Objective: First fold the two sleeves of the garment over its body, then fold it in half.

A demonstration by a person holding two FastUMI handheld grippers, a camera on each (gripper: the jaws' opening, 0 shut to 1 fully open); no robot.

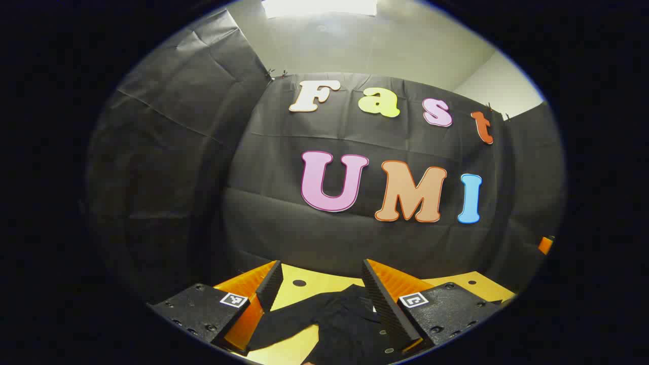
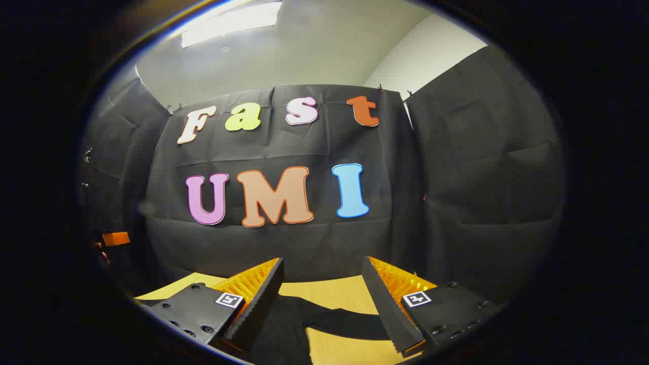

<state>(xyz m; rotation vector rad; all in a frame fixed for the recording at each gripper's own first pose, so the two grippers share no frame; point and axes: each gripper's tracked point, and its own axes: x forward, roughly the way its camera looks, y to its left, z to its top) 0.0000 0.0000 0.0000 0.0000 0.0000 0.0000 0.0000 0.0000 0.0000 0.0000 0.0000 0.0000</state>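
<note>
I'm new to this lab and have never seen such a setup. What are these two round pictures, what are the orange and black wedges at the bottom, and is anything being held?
Each picture comes from a fisheye camera that rides on a hand-held two-finger gripper and looks forward along its fingers. A person holds one gripper in each hand; there is no robot arm.

In the left gripper view, the wedges are the fingers of the left gripper. In the right gripper view, they belong to the right gripper. Both stand open and hold nothing.

Below them is a yellow table with a black garment lying on it; the right gripper view shows what looks like one sleeve stretched out flat, not yet folded over. Behind is the booth's black cloth wall.
</note>
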